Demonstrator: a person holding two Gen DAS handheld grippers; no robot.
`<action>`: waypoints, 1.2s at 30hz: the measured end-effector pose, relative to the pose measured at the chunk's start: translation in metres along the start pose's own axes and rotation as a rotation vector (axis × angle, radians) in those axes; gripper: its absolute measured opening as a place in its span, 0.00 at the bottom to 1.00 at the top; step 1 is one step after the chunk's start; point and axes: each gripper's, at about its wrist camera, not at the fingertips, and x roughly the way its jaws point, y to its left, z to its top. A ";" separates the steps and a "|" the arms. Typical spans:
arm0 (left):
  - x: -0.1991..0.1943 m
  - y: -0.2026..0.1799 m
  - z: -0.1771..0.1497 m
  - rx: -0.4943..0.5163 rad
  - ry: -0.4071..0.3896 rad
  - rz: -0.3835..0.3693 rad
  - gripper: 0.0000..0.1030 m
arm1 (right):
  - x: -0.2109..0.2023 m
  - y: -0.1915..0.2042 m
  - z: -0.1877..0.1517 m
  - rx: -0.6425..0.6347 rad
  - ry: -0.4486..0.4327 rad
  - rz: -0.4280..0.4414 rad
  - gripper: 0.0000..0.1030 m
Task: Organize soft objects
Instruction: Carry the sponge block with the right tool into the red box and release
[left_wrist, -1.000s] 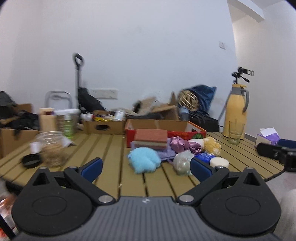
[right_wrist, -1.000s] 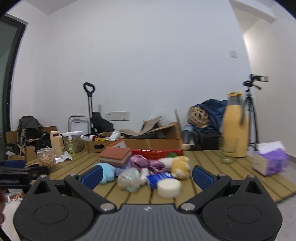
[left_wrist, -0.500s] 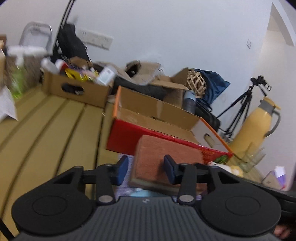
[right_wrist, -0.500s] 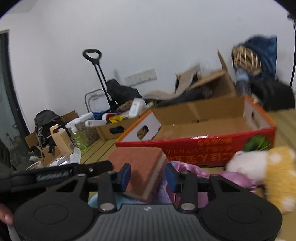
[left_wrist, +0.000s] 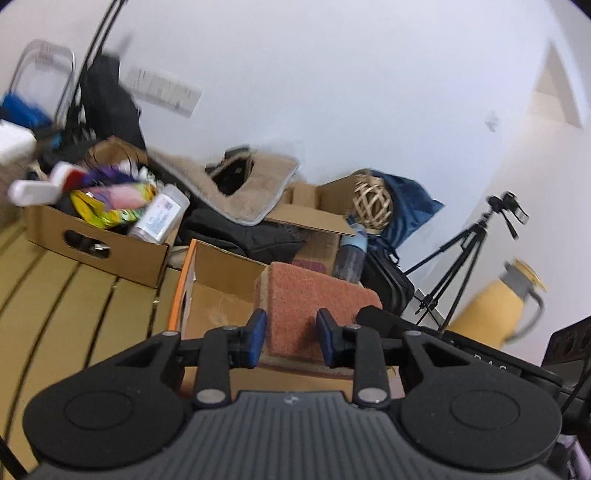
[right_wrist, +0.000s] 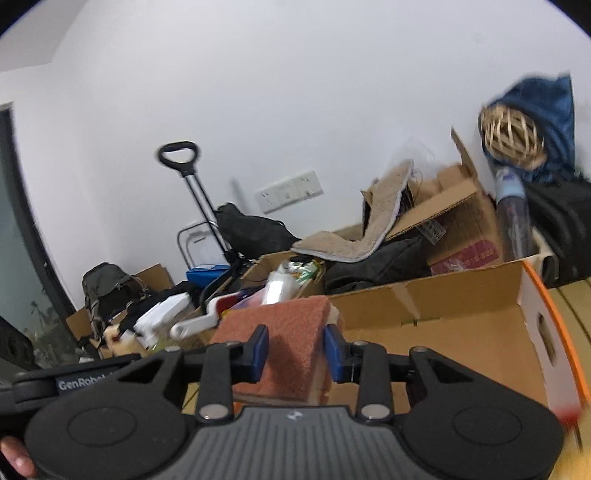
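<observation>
A thick reddish-brown sponge (left_wrist: 310, 306) with a tan underside is held from two ends. My left gripper (left_wrist: 291, 338) is shut on one end and my right gripper (right_wrist: 295, 350) is shut on the other end of the sponge (right_wrist: 284, 343). The sponge hangs raised over the open cardboard box with orange-red outer walls (left_wrist: 207, 291), also in the right wrist view (right_wrist: 480, 332). The other soft things on the table are out of view.
A smaller cardboard box full of packets and bottles (left_wrist: 99, 229) stands left of the red box on the slatted wooden table (left_wrist: 74, 295). Behind are more boxes, a wicker ball (left_wrist: 373, 203), a tripod (left_wrist: 469, 258) and a yellow jug (left_wrist: 498, 306).
Both grippers went from open above the table to shut on the sponge, then lifted it off the pile and carried it up over the red box.
</observation>
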 end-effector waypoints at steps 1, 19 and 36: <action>0.017 0.004 0.011 -0.007 0.013 0.019 0.29 | 0.016 -0.008 0.013 0.022 0.029 -0.004 0.31; 0.124 0.009 0.045 0.118 0.174 0.283 0.41 | 0.184 -0.062 0.048 0.038 0.316 -0.195 0.34; -0.178 -0.140 -0.003 0.392 -0.055 0.309 0.79 | -0.185 0.054 0.069 -0.278 0.095 -0.294 0.71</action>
